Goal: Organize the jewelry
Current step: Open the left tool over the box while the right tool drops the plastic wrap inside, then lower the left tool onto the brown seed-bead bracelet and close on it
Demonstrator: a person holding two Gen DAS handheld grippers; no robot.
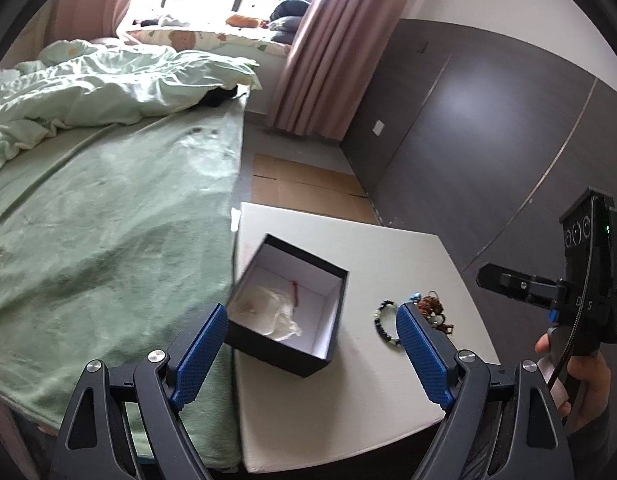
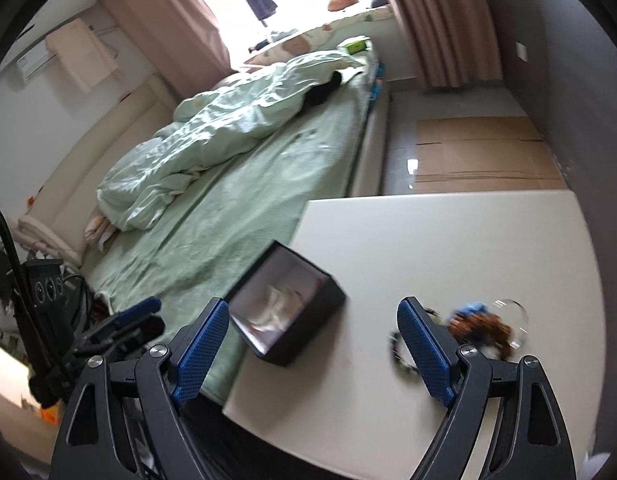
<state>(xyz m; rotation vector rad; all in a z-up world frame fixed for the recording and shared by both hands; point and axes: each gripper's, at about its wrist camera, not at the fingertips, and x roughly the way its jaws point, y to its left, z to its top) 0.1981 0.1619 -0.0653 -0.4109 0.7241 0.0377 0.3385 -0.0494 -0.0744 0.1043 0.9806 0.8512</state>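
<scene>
Bedding (image 1: 88, 200) is lying at left, green, beside a white table (image 1: 368, 248). Left gripper (image 1: 311, 354) is hovering with fingers wide, holding nothing, near an open black box (image 1: 286, 304) sitting at the table's left edge with crumpled paper (image 1: 268, 312) inside. Right of the box, a beaded bracelet (image 1: 386, 322) and tangled jewelry (image 1: 434, 308) are lying. Right gripper (image 2: 313, 354) is hovering wide too, holding nothing.

One box (image 1: 286, 308), one beaded bracelet (image 1: 386, 322)
</scene>
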